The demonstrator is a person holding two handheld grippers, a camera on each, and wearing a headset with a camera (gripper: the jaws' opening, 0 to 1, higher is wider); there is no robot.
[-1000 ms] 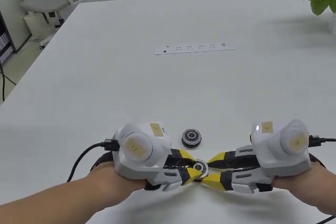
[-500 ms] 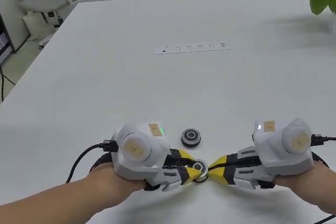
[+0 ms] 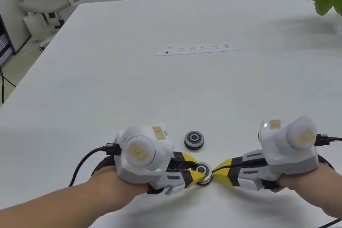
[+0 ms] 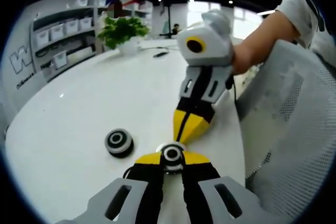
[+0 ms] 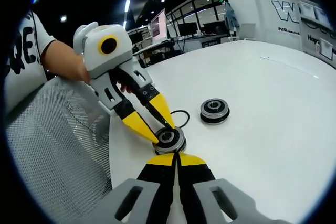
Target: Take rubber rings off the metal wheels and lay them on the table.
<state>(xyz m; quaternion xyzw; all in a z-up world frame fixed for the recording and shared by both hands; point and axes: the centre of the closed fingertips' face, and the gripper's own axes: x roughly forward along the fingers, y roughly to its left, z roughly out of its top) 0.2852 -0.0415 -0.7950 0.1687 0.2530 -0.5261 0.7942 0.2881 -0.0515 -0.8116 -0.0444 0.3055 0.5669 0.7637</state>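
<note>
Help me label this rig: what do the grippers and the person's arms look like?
The left gripper and right gripper match: rounded white housings with a yellow disc, white frames, black jaws tipped in yellow. A black cable leaves each at the rear. The person wears a white short sleeve with dark print.

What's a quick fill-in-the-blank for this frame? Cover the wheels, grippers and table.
1. The table carries ___ wheels in all.
2. The left gripper and right gripper meet tip to tip at one ___ near the table's front edge.
3. The loose wheel lies untouched, ___ from the person than the gripped wheel.
4. The power strip is coloured ___.

Missing words: two; wheel; farther; white.
</note>
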